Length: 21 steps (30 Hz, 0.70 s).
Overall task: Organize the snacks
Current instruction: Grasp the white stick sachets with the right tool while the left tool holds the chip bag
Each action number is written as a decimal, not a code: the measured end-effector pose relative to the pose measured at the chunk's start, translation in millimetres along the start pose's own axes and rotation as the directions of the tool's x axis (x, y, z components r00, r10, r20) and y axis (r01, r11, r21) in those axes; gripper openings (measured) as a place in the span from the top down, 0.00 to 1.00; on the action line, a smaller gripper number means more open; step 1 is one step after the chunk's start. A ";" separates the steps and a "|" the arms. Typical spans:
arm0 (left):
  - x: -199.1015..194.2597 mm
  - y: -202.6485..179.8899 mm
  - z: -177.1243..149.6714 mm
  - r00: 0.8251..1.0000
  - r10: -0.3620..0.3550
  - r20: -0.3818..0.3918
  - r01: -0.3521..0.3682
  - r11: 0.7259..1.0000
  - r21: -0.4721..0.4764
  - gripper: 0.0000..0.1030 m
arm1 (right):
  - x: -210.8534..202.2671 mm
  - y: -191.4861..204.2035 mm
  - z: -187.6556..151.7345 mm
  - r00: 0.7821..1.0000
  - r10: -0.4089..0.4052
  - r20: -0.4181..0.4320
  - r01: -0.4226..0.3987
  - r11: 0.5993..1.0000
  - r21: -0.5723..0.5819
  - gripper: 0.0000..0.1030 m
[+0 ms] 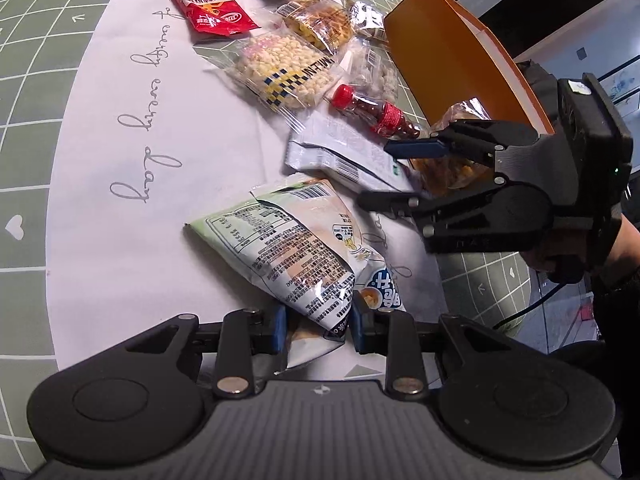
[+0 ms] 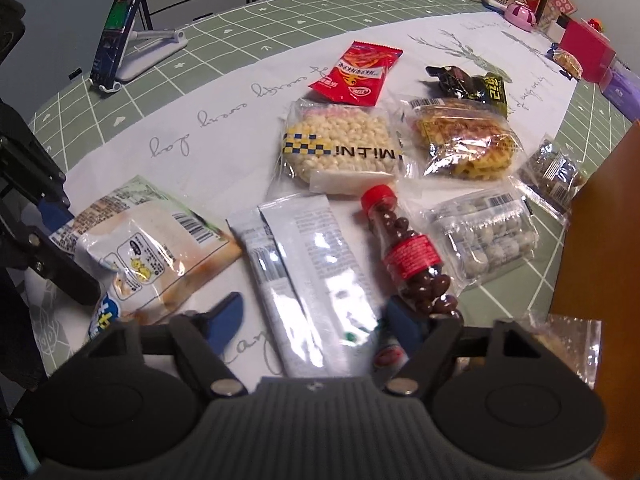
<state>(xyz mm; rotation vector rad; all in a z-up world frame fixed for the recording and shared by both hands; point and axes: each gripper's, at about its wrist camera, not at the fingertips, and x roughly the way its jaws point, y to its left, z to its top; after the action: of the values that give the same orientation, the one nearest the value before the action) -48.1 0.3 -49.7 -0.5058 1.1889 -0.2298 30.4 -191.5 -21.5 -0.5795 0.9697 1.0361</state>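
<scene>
Green gridded matting covers the table, with a white cloth [image 2: 224,128] bearing cursive lettering laid over it, and the snacks are spread across that cloth. Nearest the left gripper [image 1: 319,330] lies a pale green-and-white snack bag [image 1: 280,240], and that gripper is clamped on the bag's lower corner, its blue pads pressing the crinkled film from both sides. Just beyond the bag lies a grey-white sachet [image 2: 308,272], which the right gripper [image 2: 316,316] straddles with its jaws partly apart; its pads do not appear to press on the sachet. Touching the sachet's far side lies a small red-capped bottle of chocolate beans [image 2: 408,256]. Farther from the bag sit a clear pack of puffed rice cake [image 2: 340,148], a clear pack of golden waffle snack [image 2: 468,144], a red packet [image 2: 356,72], a dark wrapped sweet [image 2: 464,80] and a clear pack of pale round candies [image 2: 484,236]. An orange box [image 1: 460,52] stands open at the cloth's edge, with one clear packet leaning at its side. Judging by this spread, sorting has barely begun: nearly every snack remains loose on the cloth.
</scene>
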 end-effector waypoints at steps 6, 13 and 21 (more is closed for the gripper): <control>-6.4 -2.8 -0.2 0.999 -0.023 0.024 0.023 1.000 0.013 0.72 | -10.3 6.2 -6.3 1.000 0.010 -0.029 -0.009 1.000 0.002 0.50; -19.0 -12.3 -1.4 0.996 -0.048 0.070 0.045 0.998 0.041 0.74 | -32.7 6.4 -6.0 1.000 -0.009 0.003 0.008 0.999 0.046 0.51; -39.0 -24.4 7.9 0.987 -0.076 0.145 0.067 0.996 0.066 0.74 | -66.6 4.4 2.5 0.995 -0.048 0.092 0.040 0.995 0.086 0.51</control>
<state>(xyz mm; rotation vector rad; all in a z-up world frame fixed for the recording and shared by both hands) -52.8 -2.0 -3.3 -0.5035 1.0183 -0.2845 15.7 -217.3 38.3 -0.4761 0.9092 0.9704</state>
